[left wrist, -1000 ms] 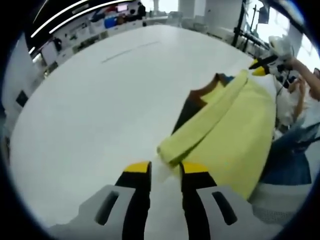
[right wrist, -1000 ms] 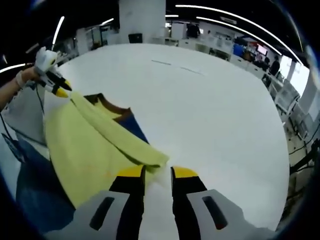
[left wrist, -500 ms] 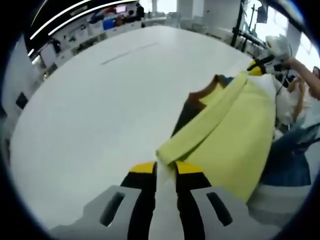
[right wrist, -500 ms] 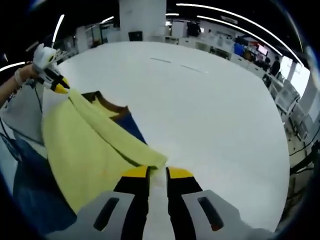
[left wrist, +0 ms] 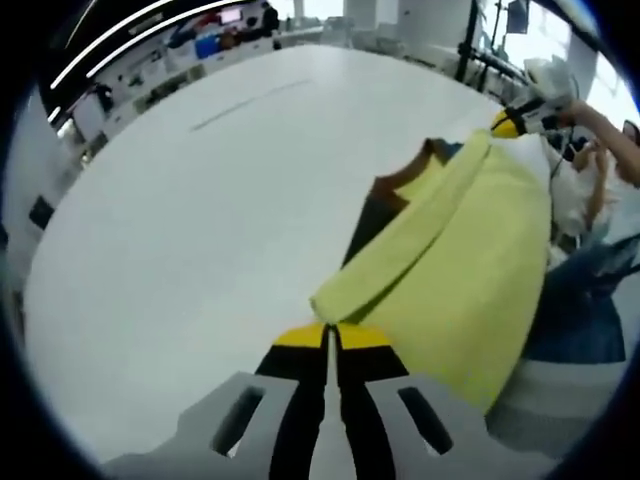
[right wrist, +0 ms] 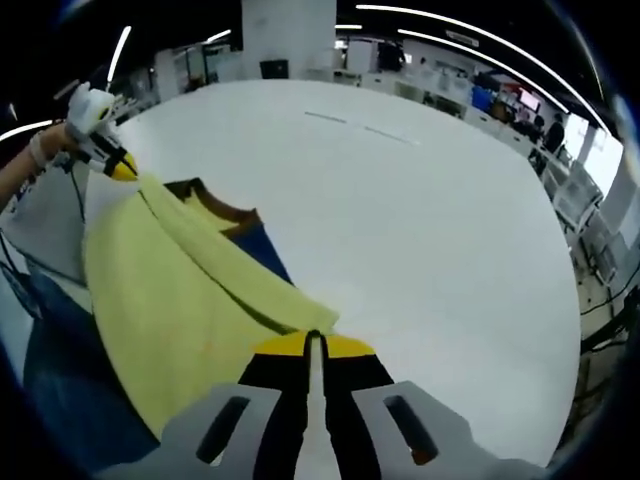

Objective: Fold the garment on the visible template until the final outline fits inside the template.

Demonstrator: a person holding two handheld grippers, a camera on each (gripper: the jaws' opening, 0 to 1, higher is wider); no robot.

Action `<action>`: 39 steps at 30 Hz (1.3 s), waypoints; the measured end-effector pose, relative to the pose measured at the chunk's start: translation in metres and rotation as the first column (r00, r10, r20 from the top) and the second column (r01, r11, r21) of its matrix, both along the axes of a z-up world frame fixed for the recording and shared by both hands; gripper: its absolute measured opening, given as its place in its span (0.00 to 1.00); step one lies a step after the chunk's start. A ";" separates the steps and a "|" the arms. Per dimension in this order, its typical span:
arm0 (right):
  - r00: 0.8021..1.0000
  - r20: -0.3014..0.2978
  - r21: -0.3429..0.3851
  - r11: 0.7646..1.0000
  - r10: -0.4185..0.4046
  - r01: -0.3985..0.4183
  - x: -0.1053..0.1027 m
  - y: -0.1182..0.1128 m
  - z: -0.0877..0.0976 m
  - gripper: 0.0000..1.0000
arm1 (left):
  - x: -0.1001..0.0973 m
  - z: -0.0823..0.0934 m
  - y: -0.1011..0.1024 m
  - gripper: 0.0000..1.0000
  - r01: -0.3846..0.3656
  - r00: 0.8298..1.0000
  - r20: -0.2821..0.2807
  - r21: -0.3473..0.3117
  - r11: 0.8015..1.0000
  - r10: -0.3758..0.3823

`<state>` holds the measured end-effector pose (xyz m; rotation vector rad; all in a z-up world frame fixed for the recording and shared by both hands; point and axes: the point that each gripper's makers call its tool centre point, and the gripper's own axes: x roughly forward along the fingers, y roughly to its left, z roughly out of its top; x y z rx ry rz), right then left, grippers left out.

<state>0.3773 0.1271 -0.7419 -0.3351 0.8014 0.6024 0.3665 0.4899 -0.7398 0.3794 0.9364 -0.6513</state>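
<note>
Closing over the last second, both pairs of jaws have gone from clearly apart to pressed together at the two ends of the rolled edge of the yellow garment. In the left gripper view the left gripper has its yellow-tipped jaws shut with only a thin seam between them, right at the near corner of the fold; the cloth corner meets the tips, so I judge it pinched, though the contact itself is hidden under the tips. The right gripper stands likewise in the right gripper view, its jaws together on the opposite corner of the yellow garment. Each gripper also shows small at the far end of the fold in the other's view. The garment lies on the white table, draped over the table's near edge toward the person, with a dark blue and brown-trimmed piece lying under the fold on the table side. With both corners apparently gripped, the folded edge looks ready to be lifted and carried across the table. No template outline can be made out on the table near the garment.
</note>
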 end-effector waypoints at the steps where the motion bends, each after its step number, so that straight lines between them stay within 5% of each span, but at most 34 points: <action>1: 1.000 -0.006 0.000 1.000 0.001 -0.001 -0.001 0.000 -0.001 0.04 | 0.000 0.000 0.000 0.00 0.003 1.000 0.002 0.001 1.000 -0.003; 24: 1.000 -0.001 -0.019 1.000 -0.014 0.014 0.001 -0.009 0.003 0.01 | 0.016 0.009 0.000 0.00 0.004 1.000 0.020 0.023 1.000 -0.005; 29: 1.000 -0.016 -0.041 0.999 0.000 0.000 -0.007 -0.011 0.002 0.10 | 0.017 0.009 -0.001 0.00 0.009 1.000 0.015 0.025 1.000 -0.009; 39: 1.000 -0.004 -0.013 1.000 0.004 -0.004 0.000 -0.005 0.001 0.10 | 0.017 0.009 -0.002 0.00 0.005 1.000 0.014 0.022 1.000 -0.005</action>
